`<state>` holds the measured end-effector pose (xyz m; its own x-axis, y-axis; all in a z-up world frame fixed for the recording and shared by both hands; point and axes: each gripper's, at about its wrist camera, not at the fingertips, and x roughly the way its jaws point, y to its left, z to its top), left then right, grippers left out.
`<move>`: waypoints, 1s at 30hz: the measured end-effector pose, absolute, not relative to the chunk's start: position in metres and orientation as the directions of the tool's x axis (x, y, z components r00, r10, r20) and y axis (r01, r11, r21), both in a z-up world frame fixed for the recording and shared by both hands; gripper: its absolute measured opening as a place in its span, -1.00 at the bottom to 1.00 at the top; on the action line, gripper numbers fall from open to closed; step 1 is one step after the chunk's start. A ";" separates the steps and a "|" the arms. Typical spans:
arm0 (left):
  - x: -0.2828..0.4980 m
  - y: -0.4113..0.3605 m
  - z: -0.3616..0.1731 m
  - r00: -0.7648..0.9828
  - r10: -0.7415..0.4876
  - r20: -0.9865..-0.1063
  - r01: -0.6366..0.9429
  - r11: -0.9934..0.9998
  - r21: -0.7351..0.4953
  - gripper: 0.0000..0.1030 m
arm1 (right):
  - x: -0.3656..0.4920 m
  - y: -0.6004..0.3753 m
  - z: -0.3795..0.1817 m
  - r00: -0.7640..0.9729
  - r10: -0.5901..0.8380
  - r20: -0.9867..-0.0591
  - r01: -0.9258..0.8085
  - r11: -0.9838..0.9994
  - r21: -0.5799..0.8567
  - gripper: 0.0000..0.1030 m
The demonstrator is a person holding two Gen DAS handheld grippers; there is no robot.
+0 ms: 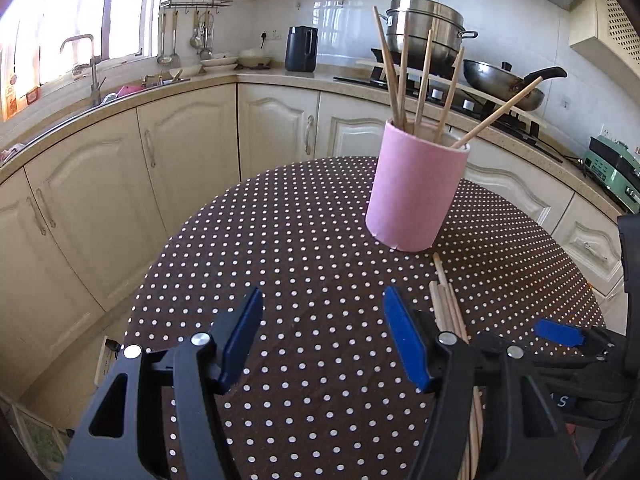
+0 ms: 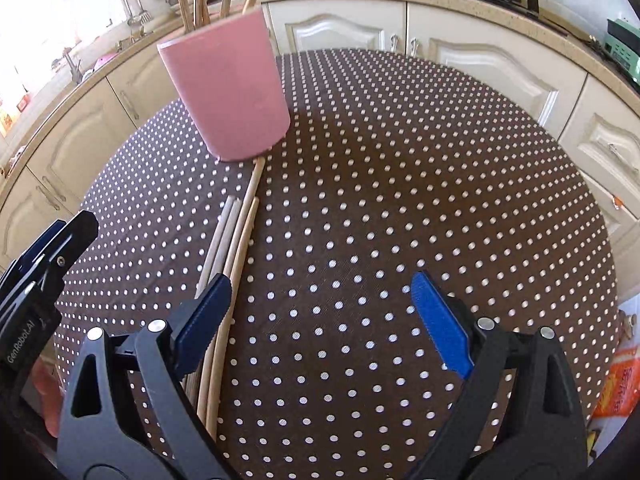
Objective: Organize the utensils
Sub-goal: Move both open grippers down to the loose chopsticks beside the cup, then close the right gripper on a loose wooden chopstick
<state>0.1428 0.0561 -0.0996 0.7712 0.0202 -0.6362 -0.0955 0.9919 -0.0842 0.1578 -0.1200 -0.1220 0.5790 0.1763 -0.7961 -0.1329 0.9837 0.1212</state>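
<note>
Cream cabinets (image 1: 188, 148) curve under a speckled counter (image 1: 280, 76). Bright window (image 1: 72, 20) far left over the sink (image 1: 104, 100); white tiled wall (image 1: 344, 20), stove (image 1: 440, 88) far right.

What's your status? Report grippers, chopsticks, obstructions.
Left gripper and right gripper open, empty. Loose chopsticks flat on table beside pink holder. Nothing in the way.

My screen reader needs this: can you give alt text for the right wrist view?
The open right gripper hangs empty over a polka-dot table, beside a bundle of loose wooden chopsticks lying flat. Beyond them stands a pink cup holding more chopsticks; the left gripper shows at the left edge.
</note>
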 end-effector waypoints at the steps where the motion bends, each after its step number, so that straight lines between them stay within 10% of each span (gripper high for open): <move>1: 0.143 0.057 -0.101 0.769 0.021 -0.639 -0.095 0.992 -0.083 0.22 | 0.158 -0.117 -0.123 0.582 0.161 -0.797 -0.134 0.986 0.102 0.75; 18: 0.155 0.054 -0.109 0.733 -0.011 -0.680 -0.073 0.993 -0.096 0.22 | 0.184 -0.096 -0.130 0.615 0.084 -0.784 -0.136 0.991 -0.001 0.88; 25: 0.156 0.042 -0.110 0.716 -0.029 -0.697 -0.037 0.996 -0.079 0.22 | 0.159 -0.094 -0.120 0.638 0.180 -0.749 -0.286 0.958 -0.013 -0.74; 30: 0.158 0.032 -0.114 0.672 -0.118 -0.731 0.019 0.990 -0.142 0.22 | 0.146 -0.105 -0.121 0.619 0.243 -0.747 -0.327 0.944 0.036 -0.81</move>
<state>0.1579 0.0318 -0.1135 0.6717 -0.1178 -0.7314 0.0194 0.9897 -0.1415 0.1464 -0.1046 -0.1213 0.6186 0.2426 -0.7473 -0.3273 0.9442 0.0356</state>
